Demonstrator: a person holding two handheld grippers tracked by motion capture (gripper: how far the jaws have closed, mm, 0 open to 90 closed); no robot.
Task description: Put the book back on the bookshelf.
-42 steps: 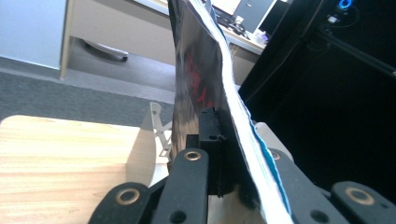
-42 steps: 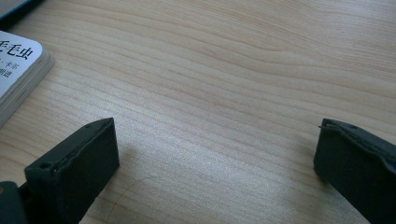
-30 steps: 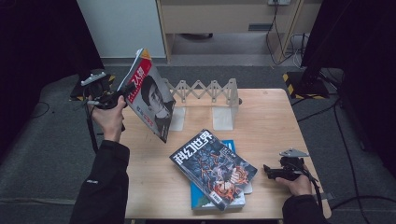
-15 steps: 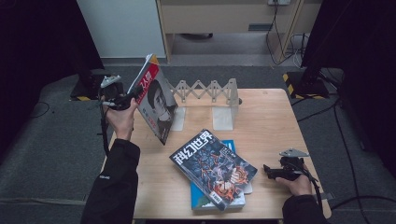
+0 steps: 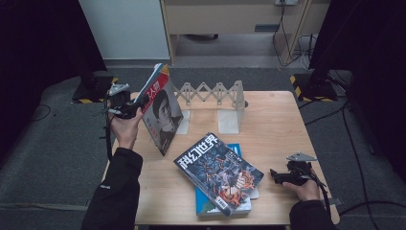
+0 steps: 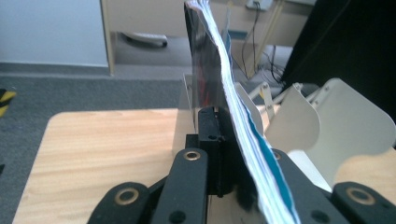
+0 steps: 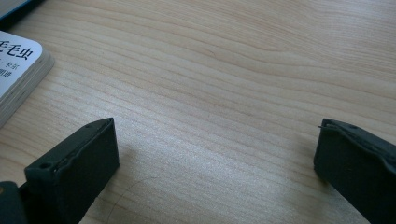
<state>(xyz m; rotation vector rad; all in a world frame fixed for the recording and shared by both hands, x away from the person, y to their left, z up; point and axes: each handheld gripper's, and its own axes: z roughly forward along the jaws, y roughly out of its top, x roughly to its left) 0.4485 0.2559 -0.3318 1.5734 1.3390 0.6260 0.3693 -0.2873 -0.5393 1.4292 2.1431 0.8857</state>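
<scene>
Two stacked magazines [image 5: 219,173] lie near the front edge of the light wooden desk [image 5: 273,120], the right hand-held gripper [image 5: 275,174] resting released just to their right, jaws wide apart over bare wood. Farther back at the desk's left edge, the left hand-held gripper [image 5: 139,103] is clenched on a red-topped portrait-cover magazine [image 5: 162,110], held upright and tilted. Behind it stands a white expanding accordion book rack [image 5: 216,98].
</scene>
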